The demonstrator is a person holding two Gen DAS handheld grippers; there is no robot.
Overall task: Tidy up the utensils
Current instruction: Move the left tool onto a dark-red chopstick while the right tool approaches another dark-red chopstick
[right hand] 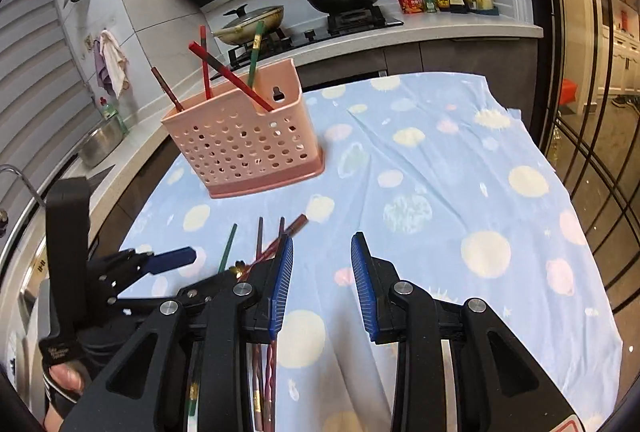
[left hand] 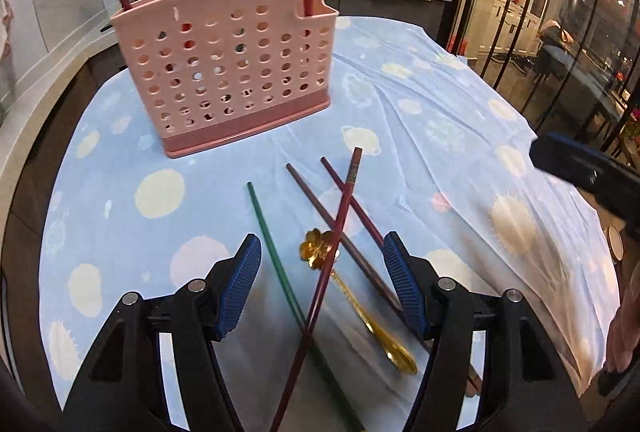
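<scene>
1. On the cloth (left hand: 420,79), near the left gripper (left hand: 320,252), lie four chopsticks (left hand: 308,207) and a gold spoon (left hand: 360,304), still unsorted.
2. Behind them the pink holder (left hand: 224,71) already has four chopsticks standing in it.
3. The left gripper hangs parted over the pile, grasping nothing.
4. The right gripper (right hand: 322,268), beside the pile, is also parted and empty.

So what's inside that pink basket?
Four chopsticks stand in the pink basket: a green one, a red pair and a brown one at its left end. Their lower ends show only dimly through the holes; the basket's floor is hidden.
</scene>
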